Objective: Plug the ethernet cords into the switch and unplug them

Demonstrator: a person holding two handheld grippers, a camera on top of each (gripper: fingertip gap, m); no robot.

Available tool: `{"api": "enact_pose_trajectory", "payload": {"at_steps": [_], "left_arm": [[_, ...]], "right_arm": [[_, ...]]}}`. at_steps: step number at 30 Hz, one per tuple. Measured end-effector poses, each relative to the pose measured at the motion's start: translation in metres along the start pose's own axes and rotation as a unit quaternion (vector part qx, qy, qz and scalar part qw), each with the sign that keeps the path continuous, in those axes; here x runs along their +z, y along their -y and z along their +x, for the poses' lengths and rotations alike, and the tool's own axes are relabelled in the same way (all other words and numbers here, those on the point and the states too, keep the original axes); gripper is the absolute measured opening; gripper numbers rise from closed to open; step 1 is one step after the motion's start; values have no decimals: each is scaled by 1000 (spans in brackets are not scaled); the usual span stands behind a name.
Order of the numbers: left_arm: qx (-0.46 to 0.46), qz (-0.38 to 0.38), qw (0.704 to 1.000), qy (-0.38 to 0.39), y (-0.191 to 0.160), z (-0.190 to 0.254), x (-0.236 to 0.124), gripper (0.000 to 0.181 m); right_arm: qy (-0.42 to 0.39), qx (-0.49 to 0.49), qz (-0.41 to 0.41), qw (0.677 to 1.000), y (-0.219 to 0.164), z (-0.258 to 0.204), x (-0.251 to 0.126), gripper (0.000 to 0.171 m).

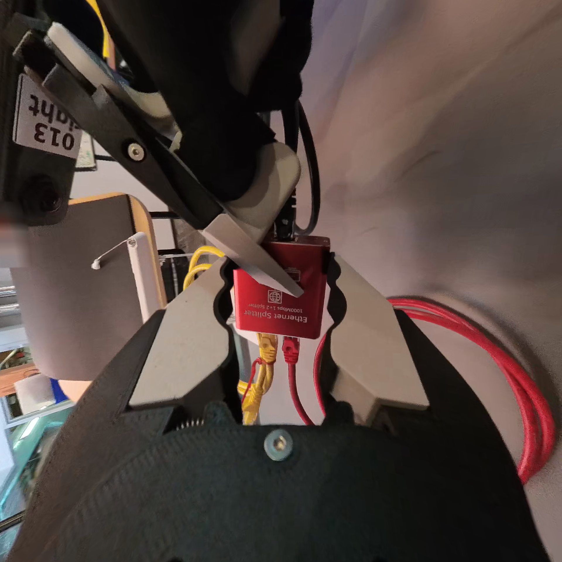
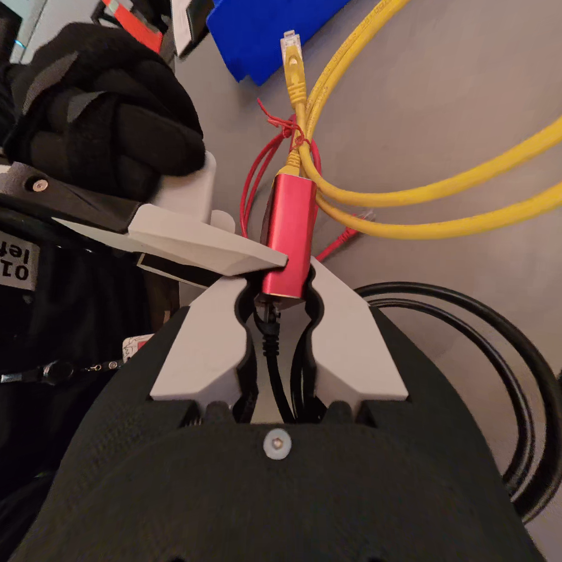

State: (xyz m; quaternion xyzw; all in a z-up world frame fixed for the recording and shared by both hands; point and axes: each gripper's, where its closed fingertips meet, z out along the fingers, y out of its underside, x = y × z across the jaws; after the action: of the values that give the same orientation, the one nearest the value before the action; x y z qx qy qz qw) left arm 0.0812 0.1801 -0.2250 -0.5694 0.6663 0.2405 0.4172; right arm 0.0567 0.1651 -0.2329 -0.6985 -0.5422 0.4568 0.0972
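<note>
Red metal switch (image 1: 278,299) clamped by both grippers

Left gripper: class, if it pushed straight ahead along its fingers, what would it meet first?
The left gripper is shut on the red switch. Beyond it the right gripper's finger lies across the switch, probably next.

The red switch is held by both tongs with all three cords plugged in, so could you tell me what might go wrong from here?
1. Both tongs, left and right, grip the red switch; opposing pulls could twist it loose.
2. The yellow cord is tied to its coil by a red twist tie, so unplugging it may drag the bundle.
3. The black cord runs between the right tongs' fingers and could snag.
</note>
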Motion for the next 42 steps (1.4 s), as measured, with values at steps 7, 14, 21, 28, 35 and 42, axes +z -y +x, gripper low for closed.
{"api": "enact_pose_trajectory", "payload": {"at_steps": [7, 14, 21, 28, 35, 42], "left_arm": [[-72, 42, 993, 83, -8, -59, -47, 61], [-194, 79, 967, 142, -40, -112, -116, 49], [-196, 64, 974, 96, -59, -51, -118, 25], [-274, 48, 961, 0, -66, 19, -103, 25], [-319, 45, 945, -48, -75, 38, -85, 26], [-315, 43, 945, -70, -76, 51, -76, 22]], "right_arm": [[-51, -14, 61, 997, 18, 3, -40, 26], [-141, -56, 169, 974, 52, -18, -129, 26], [-258, -82, 281, 921, 68, -53, -256, 26], [-436, -23, 210, 875, 34, -24, -358, 26], [-544, 63, -27, 836, -35, 52, -391, 26], [-490, 63, -253, 832, -74, 116, -366, 25]]}}
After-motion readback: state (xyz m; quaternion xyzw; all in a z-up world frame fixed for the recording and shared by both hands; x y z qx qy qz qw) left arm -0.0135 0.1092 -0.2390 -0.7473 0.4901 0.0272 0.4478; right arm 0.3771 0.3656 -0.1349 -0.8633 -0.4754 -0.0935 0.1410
